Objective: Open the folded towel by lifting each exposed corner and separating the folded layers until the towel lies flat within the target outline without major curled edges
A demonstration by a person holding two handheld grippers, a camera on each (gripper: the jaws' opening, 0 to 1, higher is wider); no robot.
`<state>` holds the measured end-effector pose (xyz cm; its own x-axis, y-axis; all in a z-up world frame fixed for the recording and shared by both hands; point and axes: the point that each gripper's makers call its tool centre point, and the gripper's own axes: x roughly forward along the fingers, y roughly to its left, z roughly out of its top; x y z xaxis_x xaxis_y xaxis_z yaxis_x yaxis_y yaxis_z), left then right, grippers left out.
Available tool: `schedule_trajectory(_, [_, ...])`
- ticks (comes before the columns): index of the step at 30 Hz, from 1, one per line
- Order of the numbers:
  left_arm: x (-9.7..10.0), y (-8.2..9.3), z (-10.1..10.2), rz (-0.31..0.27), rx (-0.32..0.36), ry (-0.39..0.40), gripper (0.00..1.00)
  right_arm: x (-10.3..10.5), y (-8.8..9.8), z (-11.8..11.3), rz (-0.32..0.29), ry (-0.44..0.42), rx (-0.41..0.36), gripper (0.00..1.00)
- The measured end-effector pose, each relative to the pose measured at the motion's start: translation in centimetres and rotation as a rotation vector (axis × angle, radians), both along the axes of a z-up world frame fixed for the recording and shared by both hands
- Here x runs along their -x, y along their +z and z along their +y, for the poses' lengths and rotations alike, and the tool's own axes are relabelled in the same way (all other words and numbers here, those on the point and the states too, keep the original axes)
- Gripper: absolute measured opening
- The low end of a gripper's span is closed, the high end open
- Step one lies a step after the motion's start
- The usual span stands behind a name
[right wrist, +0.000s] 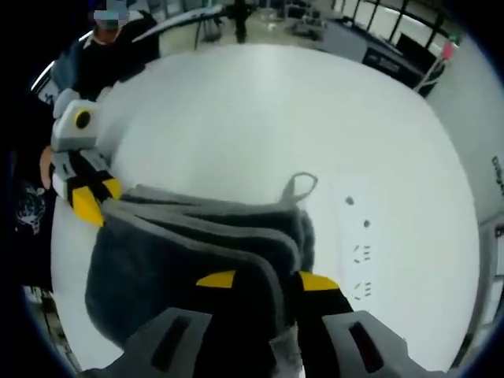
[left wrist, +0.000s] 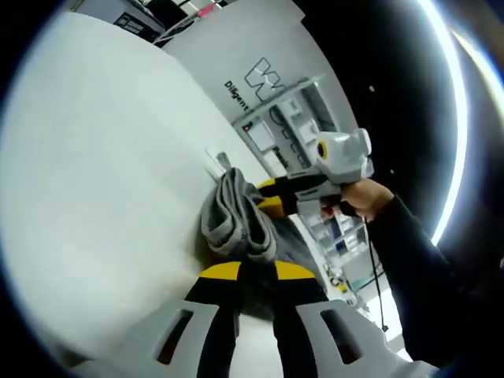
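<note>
A grey folded towel (left wrist: 236, 220) lies bunched on the white table (left wrist: 102, 157). In the right gripper view its stacked layers (right wrist: 181, 260) show, with a small hanging loop (right wrist: 299, 185) at the far edge. My left gripper (left wrist: 257, 273) is shut on the near edge of the towel, and it grips a corner at the left in the right gripper view (right wrist: 90, 201). My right gripper (right wrist: 268, 281) is shut on the layers between its yellow-tipped jaws. It enters the left gripper view from the right (left wrist: 269, 197), held by a hand (left wrist: 366, 197), and pinches the towel's far side.
Small dark marks (right wrist: 361, 252) are printed on the table (right wrist: 260, 110) beside the towel. A wall with lettering (left wrist: 260, 79) and shelves (left wrist: 291, 126) stand beyond the table. A person in dark clothes (right wrist: 102, 55) stands at the table's edge, with desks (right wrist: 378, 47) behind.
</note>
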<state>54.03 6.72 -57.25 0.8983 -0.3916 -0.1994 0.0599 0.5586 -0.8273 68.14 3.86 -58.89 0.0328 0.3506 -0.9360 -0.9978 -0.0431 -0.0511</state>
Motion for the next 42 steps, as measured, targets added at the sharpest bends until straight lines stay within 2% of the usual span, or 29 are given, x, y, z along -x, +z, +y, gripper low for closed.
schedule_trajectory(4, [0.1, 0.1, -0.1, -0.005, 0.000, -0.003, 0.08, 0.3, -0.4, 0.0, 0.012, -0.001, 0.017, 0.17])
schedule_trajectory(17, [-0.1, 0.3, -0.2, -0.013, 0.020, -0.003, 0.05, 0.6, -0.6, -0.4, 0.034, -0.020, 0.026, 0.13])
schedule_trajectory(26, [0.0, 0.4, -0.4, -0.012, 0.026, -0.015, 0.05, 1.7, -0.5, -0.4, 0.021, -0.014, 0.030, 0.13])
schedule_trajectory(42, [1.9, 0.5, -0.5, -0.011, 0.039, -0.035, 0.04, 4.2, -0.5, -0.5, 0.025, -0.015, 0.052, 0.11])
